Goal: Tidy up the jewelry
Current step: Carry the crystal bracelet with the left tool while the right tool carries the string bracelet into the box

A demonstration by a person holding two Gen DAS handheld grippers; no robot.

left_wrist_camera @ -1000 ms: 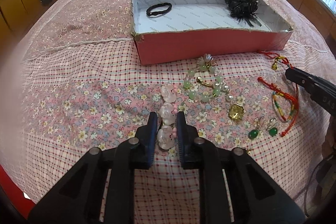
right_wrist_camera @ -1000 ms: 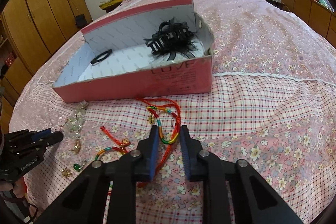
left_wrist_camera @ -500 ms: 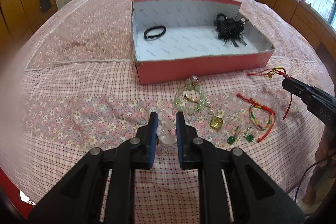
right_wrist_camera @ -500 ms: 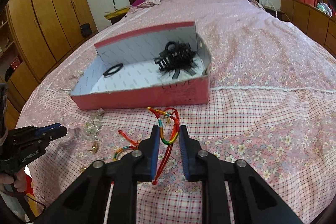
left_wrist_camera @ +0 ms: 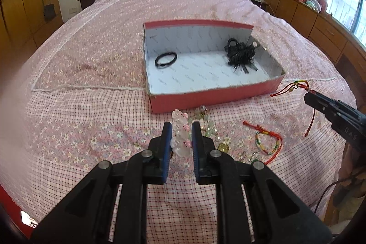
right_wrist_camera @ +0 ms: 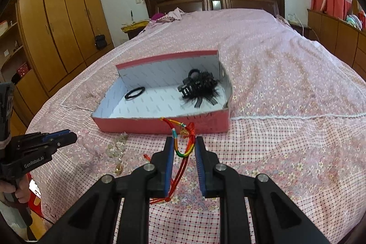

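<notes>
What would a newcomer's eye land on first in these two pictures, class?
Probably the pink shoebox open on the flowered bedspread, with a black hair tie and a black hair claw inside. In front of it, the left gripper pinches a pink bead bracelet, and the right gripper lifts a red cord bracelet.

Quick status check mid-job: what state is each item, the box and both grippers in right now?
left gripper: shut on pink bead bracelet, lifted
right gripper: shut on red cord bracelet, lifted
pink box: open, on the bed
black hair tie: lying in box
black hair claw: lying in box
green bead bracelet: loose on bed
second cord bracelet: loose on bed
</notes>
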